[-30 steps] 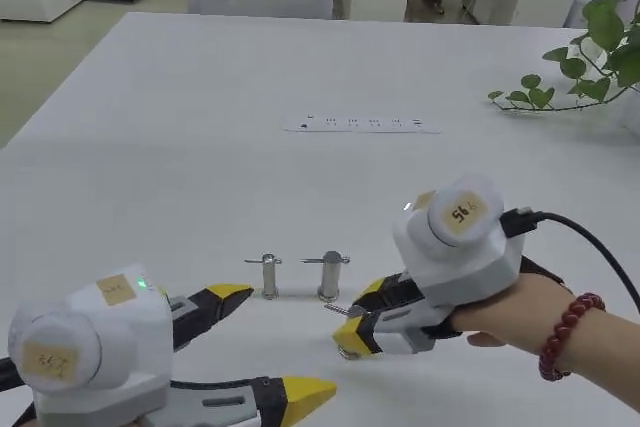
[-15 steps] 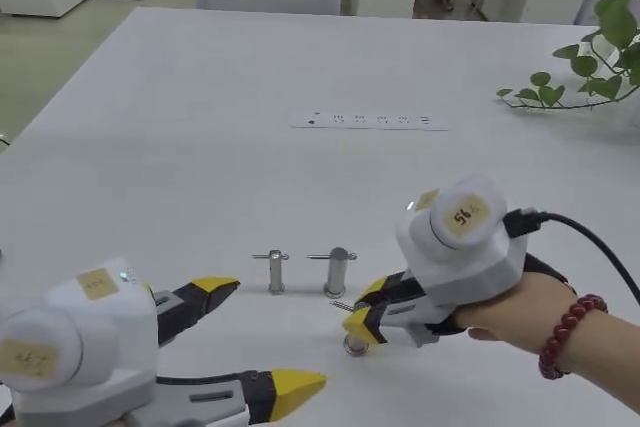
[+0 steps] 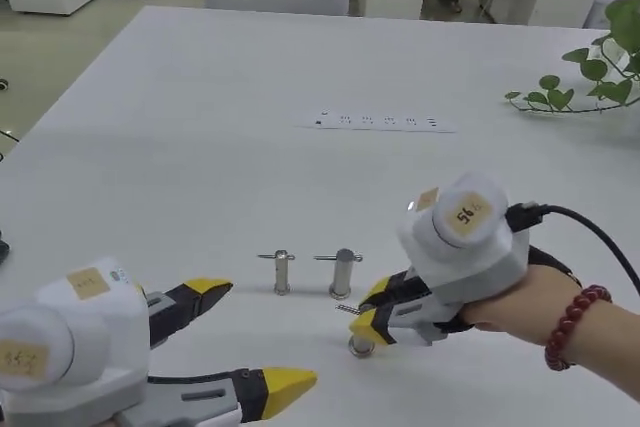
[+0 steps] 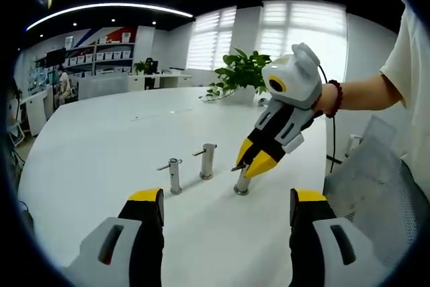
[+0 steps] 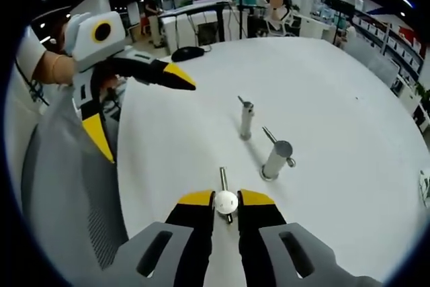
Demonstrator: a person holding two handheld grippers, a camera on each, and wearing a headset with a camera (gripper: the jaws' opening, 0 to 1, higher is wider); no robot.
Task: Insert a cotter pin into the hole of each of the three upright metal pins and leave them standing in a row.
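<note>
Two upright metal pins (image 3: 282, 273) (image 3: 343, 273) stand side by side on the white table (image 3: 200, 147), each with a cotter pin through its top. A third upright pin (image 3: 360, 345) stands nearer me, right under the yellow tips of my right gripper (image 3: 366, 321). That gripper is shut on a cotter pin (image 3: 346, 309) that pokes out to the left at the height of the pin's head. In the right gripper view the third pin's round head (image 5: 226, 201) sits between the jaws, with the cotter pin (image 5: 222, 178) ahead of it. My left gripper (image 3: 250, 335) hangs open and holds nothing, left of the row.
A white power strip (image 3: 378, 122) lies further back on the table. A leafy plant (image 3: 590, 77) trails in at the far right. A cable (image 3: 590, 237) runs from the right gripper. Office chairs and people's legs stand beyond the table's far edge.
My left gripper has drifted left, away from the pins. The right gripper stays over the third pin with the cotter pin. The head camera has shifted a little.
</note>
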